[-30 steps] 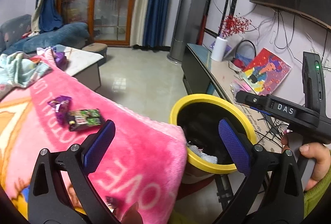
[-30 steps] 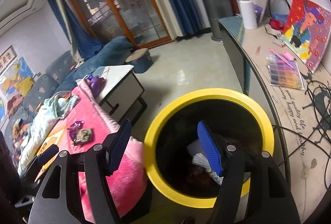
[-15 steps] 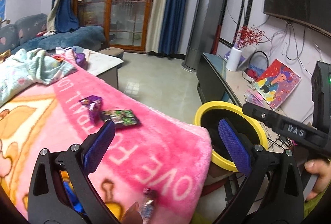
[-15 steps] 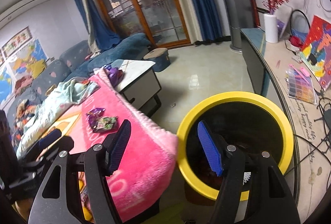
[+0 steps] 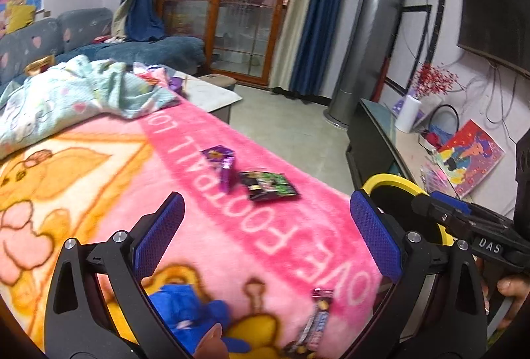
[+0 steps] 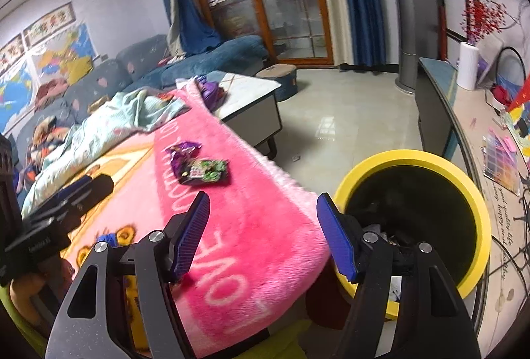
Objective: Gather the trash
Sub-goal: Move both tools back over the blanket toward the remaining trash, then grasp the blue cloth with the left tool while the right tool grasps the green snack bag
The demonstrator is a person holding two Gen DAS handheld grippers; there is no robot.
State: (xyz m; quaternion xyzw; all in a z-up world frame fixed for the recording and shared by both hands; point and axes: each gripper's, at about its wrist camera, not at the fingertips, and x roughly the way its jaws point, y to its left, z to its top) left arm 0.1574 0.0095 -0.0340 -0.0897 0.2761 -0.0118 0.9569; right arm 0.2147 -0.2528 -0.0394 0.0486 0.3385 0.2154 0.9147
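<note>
Here, going from the left, the left tool (image 5: 266, 231) hangs over the pink blanket (image 5: 185, 200) with its blue pads spread wide and nothing between them. Ahead of it on the blanket lie two wrappers touching each other: a crumpled purple wrapper (image 5: 221, 161) and, just to its right, a flat green-and-black packet (image 5: 269, 185). A third piece, a long candy-bar wrapper (image 5: 313, 326), lies close under the tool near the blanket's edge. Further right stands the yellow-rimmed bin (image 6: 427, 160), its dark inside already holding some scraps, just beside the blanket's corner. The right tool (image 6: 265, 233) is likewise fully open and empty, hovering above the blanket's edge next to the bin.

All three wrappers look to be thin foil or film: very light, limp, somewhat slick, and not fragile. The purple one stands up in folds, so a raised crease should give the pads something to pinch. The green packet lies flat on soft pile, so I would take it by an edge or corner, pressing slightly into the blanket without catching the fleece. Such light pieces may slip or flutter free, so a full closing on a fold seems wise before the carry to the bin.
</note>
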